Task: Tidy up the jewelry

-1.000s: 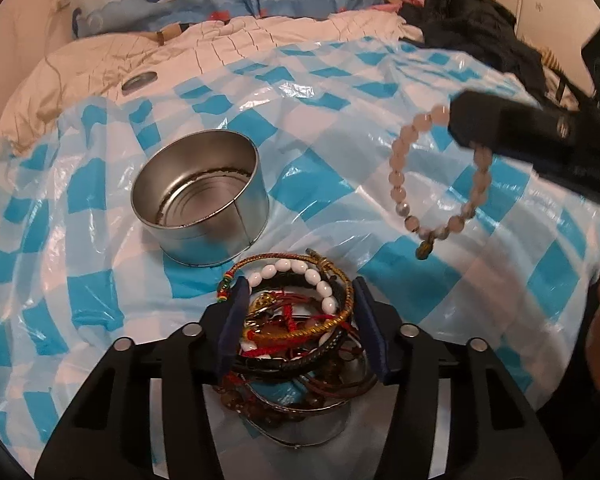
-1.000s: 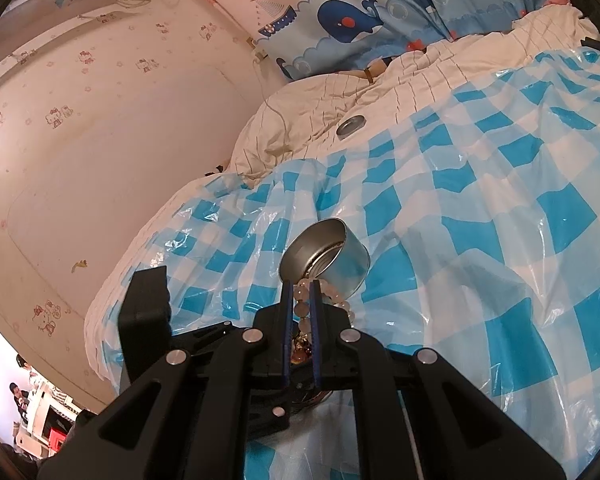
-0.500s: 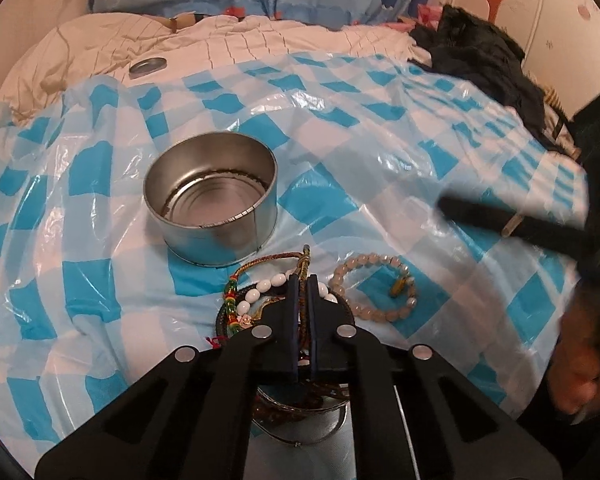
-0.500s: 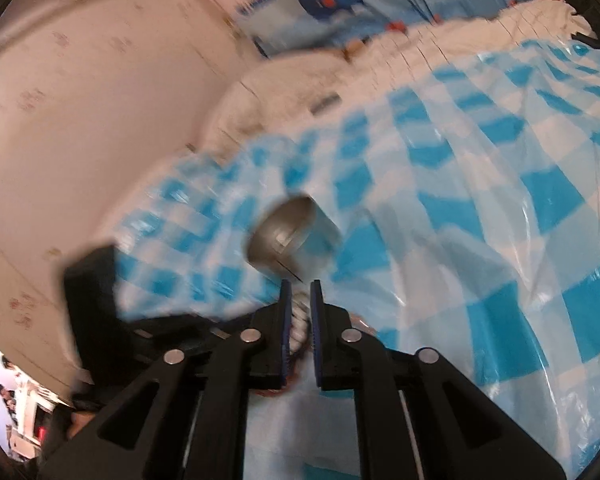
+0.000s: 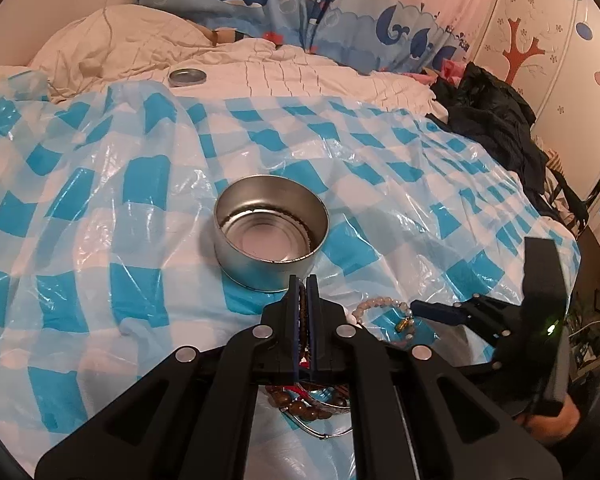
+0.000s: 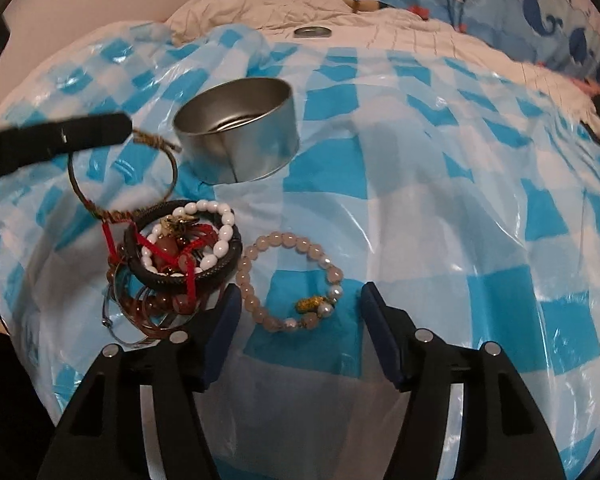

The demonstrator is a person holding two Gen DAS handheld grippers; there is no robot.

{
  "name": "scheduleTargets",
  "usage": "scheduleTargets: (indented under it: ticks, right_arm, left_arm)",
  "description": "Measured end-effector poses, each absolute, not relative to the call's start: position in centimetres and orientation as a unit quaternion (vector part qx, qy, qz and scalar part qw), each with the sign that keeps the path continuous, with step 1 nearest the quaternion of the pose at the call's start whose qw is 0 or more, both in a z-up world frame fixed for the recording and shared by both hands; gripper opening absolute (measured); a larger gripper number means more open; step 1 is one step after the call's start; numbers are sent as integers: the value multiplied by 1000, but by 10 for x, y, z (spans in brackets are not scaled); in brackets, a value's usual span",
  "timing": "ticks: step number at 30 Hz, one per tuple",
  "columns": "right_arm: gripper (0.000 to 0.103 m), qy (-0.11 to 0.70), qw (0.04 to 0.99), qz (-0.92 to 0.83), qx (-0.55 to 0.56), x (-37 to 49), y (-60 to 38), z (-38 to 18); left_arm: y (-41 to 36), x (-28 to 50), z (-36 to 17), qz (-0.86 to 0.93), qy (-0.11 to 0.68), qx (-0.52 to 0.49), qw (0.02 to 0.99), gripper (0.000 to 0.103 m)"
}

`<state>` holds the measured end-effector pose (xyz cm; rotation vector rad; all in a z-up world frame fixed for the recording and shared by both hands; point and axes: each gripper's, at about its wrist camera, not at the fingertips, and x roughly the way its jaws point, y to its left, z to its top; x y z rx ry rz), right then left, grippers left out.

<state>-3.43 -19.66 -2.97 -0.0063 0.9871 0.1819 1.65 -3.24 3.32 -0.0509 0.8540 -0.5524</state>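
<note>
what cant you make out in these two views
- Jewelry pile, left wrist view: mostly hidden behind the left claw.
- What the shut left claw pinches: only a thin strand shows in the left view; the right view shows a woven bracelet hanging from it.
- Tin floor, right wrist view: near wall hides most.
- Lid: too small for detail.

The right gripper (image 6: pixel 298 316) hung over the blue-checked plastic sheet (image 6: pixel 440 208), its jaws opening, with a pale bead bracelet (image 6: pixel 288 280) lying flat on the sheet between them and touched by neither. Just left of the bracelet sat a tangled pile of bracelets (image 6: pixel 180 256). The left gripper (image 6: pixel 128 130) reached in from the left edge, pinching a thin woven bangle (image 6: pixel 120 172) lifted from that pile. A round metal tin (image 6: pixel 240 136) stood behind, and its lid (image 6: pixel 312 32) lay far back on the bed (image 6: pixel 260 4).
</note>
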Motion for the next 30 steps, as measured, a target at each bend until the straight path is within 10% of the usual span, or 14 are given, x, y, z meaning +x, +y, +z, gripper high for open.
scheduleTargets:
  ticks: [2,5,23,30]
  right_arm:
    - [15,471,877,90,8,-33,-200,-28]
    - [8,467,876,100,61,-32,-212,-23]
    - [8,333,896,183,228,-27,-245,42]
    - [8,316,889,235,234,10,-224,60]
  left_arm:
    - [-30,17,36,-265,406,-28,874,3]
    - [-29,17,40,-269,401,-34,875,3]
    - [-37,99,42,-262,413,-113,865,5]
    - [-5,95,37,-192,412,-145,879,50]
